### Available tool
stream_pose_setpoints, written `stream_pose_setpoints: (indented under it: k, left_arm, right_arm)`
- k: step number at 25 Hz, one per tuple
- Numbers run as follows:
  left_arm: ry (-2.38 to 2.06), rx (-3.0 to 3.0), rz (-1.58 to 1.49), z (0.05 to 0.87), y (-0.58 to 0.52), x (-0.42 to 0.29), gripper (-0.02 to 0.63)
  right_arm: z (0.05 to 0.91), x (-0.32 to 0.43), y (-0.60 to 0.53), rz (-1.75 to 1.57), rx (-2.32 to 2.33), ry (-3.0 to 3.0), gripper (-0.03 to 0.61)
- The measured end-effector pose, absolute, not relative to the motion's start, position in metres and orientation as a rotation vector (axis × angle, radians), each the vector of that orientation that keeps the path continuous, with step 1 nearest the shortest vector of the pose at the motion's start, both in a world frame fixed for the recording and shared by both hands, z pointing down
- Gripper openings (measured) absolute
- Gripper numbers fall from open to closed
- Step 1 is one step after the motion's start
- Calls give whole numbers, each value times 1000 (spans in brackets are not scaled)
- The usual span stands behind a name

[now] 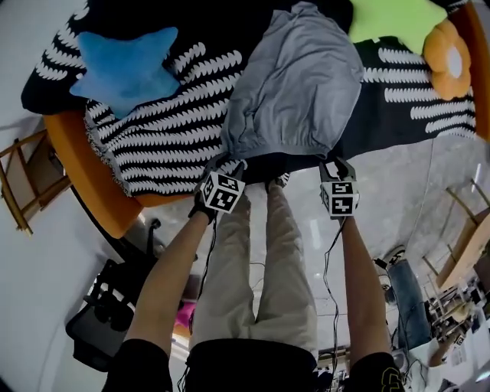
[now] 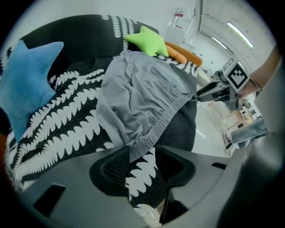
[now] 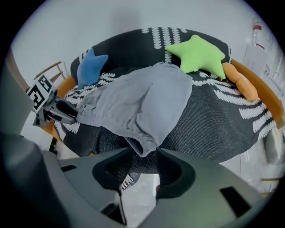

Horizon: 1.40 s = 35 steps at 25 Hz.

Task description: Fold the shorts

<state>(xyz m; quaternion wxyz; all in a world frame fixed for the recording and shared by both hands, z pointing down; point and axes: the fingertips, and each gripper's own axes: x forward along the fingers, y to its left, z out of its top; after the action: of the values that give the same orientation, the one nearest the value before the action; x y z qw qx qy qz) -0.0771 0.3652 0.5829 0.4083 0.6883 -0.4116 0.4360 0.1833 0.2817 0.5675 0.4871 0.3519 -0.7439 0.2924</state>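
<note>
Where they face up, the grey shorts point(image 1: 295, 84) are plain cloth. They lie on the black-and-white patterned cover point(image 1: 161, 130) with their long axis running away from the person: the elastic waistband point(image 1: 279, 149) is at the near edge and the leg ends point to the far side. The left hand-held gripper point(image 2: 142, 150) has its jaws partly closed, pinching the waistband's left corner, and the right hand-held gripper point(image 3: 143, 151) pinches the right corner likewise. White lettering on a shoe point(image 3: 128, 179) below the right jaws is too blurred to read. A blue star pillow point(image 1: 126, 65) lies left of the shorts. A green star pillow point(image 1: 394, 19) and an orange pillow point(image 1: 450, 57) lie to their right.
</note>
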Motion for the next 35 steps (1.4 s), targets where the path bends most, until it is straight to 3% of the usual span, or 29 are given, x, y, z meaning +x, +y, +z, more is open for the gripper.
stream_pose_setpoints:
  k: [10,14,18,20,22,28,35]
  left_arm:
    - [-1220,1511,957,584,371,-108,195]
    - [-1096,1519,812,587,373,-102,188]
    - [-1048,1570,801,591,373,-89,141]
    - [-1059,1591,778,586,369,-86,46]
    - [-1067,1596,722,574,363,-86,41]
    - [-1039,1603,790,507,358,-95,38]
    - [-1077,1591,807,339,353,-119,35]
  right_arm:
    - [590,165,274,658,749,-1794,179]
    - [593,162,276,645,752,-1794,147]
    - [596,175,278,632,769,-1774,107]
    - [592,180,278,621,787,-1766,64]
    - [582,182,278,613,807,-1760,40]
    - [515,187,288,599,843,-1703,34]
    - [374,178,304,350,760,-1687,39]
